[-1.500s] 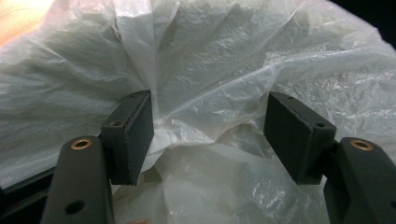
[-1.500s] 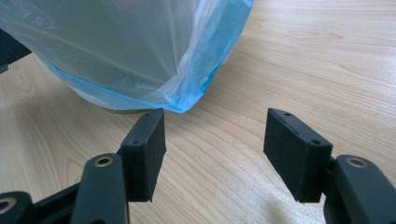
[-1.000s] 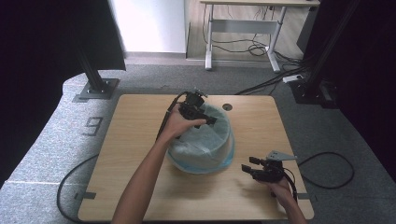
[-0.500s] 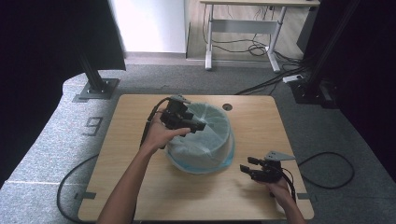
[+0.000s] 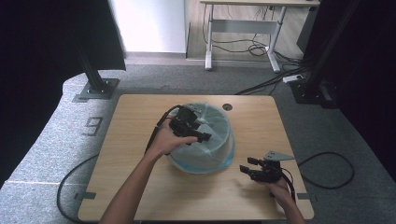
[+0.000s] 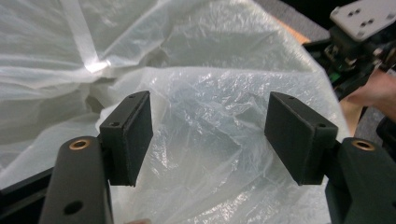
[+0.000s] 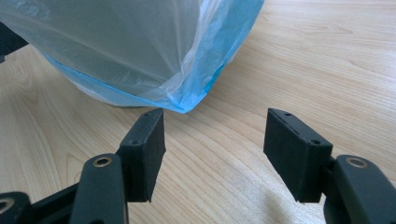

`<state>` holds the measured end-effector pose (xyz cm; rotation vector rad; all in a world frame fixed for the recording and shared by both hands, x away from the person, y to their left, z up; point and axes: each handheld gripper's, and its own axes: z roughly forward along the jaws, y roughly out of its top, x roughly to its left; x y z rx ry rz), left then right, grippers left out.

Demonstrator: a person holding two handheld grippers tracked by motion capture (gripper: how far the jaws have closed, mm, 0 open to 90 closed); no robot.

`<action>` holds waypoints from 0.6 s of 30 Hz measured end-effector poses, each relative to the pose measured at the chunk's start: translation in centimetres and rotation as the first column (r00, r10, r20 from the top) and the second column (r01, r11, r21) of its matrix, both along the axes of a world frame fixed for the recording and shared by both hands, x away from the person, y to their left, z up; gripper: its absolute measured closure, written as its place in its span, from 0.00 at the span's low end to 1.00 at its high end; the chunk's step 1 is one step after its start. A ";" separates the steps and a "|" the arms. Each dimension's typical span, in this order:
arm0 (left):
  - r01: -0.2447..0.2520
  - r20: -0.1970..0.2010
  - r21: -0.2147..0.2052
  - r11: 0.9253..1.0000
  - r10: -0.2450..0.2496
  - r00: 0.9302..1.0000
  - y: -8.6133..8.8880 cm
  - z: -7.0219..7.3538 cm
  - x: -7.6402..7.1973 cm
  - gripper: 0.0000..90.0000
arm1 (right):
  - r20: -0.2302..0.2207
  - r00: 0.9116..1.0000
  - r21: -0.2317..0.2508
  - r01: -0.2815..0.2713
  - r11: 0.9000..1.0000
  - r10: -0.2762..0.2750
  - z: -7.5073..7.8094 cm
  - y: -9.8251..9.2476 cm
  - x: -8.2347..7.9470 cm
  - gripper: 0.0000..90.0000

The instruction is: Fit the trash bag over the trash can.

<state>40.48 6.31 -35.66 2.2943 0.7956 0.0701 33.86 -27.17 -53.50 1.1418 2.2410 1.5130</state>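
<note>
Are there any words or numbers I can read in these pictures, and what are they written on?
"9" stands on the grey floor mat, left of the wooden table in the high view.
No other words, labels or numbers can be read: none on the plastic bag over the bin, on the table, or on either gripper.
</note>
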 end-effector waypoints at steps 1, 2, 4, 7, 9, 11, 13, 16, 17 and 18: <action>0.000 -0.006 0.010 1.000 0.000 1.000 0.0 -0.1 0.0 0.36 | 0.000 1.000 0.000 0.001 1.000 -0.001 0.0 -0.1 0.0 0.42; 0.000 -0.006 0.010 1.000 0.000 1.000 0.0 -0.1 0.0 0.36 | 0.000 1.000 0.000 0.001 1.000 -0.001 0.0 -0.1 0.0 0.42; -0.001 -0.018 0.034 0.999 0.002 1.000 -0.1 -0.4 0.1 0.36 | 0.000 1.000 0.006 0.007 1.000 -0.007 0.0 -0.3 0.0 0.42; 0.002 -0.038 0.062 0.998 0.000 0.999 -0.5 -0.7 0.3 0.36 | 0.000 1.000 0.006 0.009 1.000 -0.009 0.0 -0.3 0.0 0.42; 0.006 -0.046 0.075 0.997 -0.002 0.999 -0.8 -0.8 0.4 0.36 | 0.002 1.000 0.004 0.005 1.000 -0.005 0.1 -0.2 0.0 0.42; 0.010 -0.050 0.091 0.996 -0.005 0.999 -1.1 -0.9 0.6 0.36 | 0.003 1.000 0.004 0.005 1.000 -0.005 0.2 -0.2 0.0 0.42; 0.011 -0.060 0.101 0.995 -0.005 0.998 -1.4 -1.0 0.8 0.36 | 0.001 1.000 0.005 0.006 1.000 -0.006 0.1 -0.2 0.0 0.42; 0.017 -0.088 0.123 0.992 -0.006 0.996 -1.8 -1.2 1.2 0.36 | 0.000 1.000 0.006 0.008 1.000 -0.008 0.1 -0.3 0.0 0.42; 0.021 -0.098 0.132 0.991 -0.008 0.995 -1.9 -1.3 1.3 0.36 | -0.001 1.000 0.006 0.008 1.000 -0.008 0.1 -0.3 0.0 0.42; 0.021 -0.104 0.140 0.990 -0.007 0.995 -2.1 -1.3 1.4 0.36 | -0.001 1.000 0.005 0.006 1.000 -0.006 0.1 -0.4 0.0 0.42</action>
